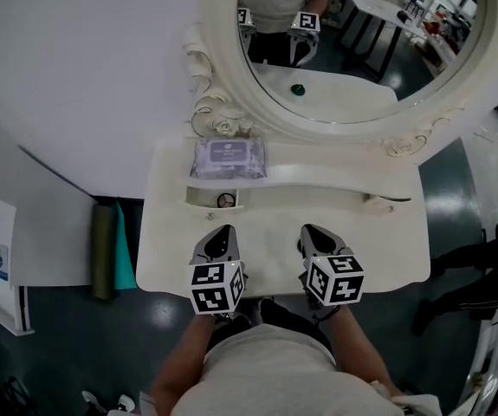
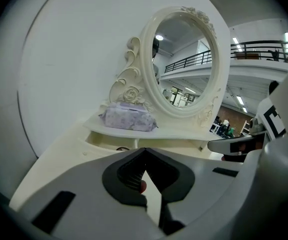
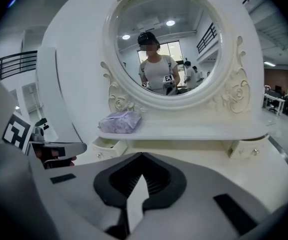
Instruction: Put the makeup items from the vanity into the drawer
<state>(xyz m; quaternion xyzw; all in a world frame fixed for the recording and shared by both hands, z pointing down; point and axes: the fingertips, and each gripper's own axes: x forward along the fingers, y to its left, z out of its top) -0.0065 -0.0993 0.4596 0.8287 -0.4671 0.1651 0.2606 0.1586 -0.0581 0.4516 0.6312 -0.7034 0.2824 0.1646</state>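
Note:
A lilac pack of wipes lies on the left of the white vanity's raised shelf, under the oval mirror. Below it the left drawer stands open, with a small round dark item inside. My left gripper hovers over the tabletop just in front of that drawer, its jaws together; a small pinkish spot low between the pads is unclear. My right gripper is beside it at mid-table, shut and empty.
The right drawer is closed. A small green object shows in the mirror's reflection. Rolled olive and teal mats stand on the floor left of the vanity. The wall curves close behind.

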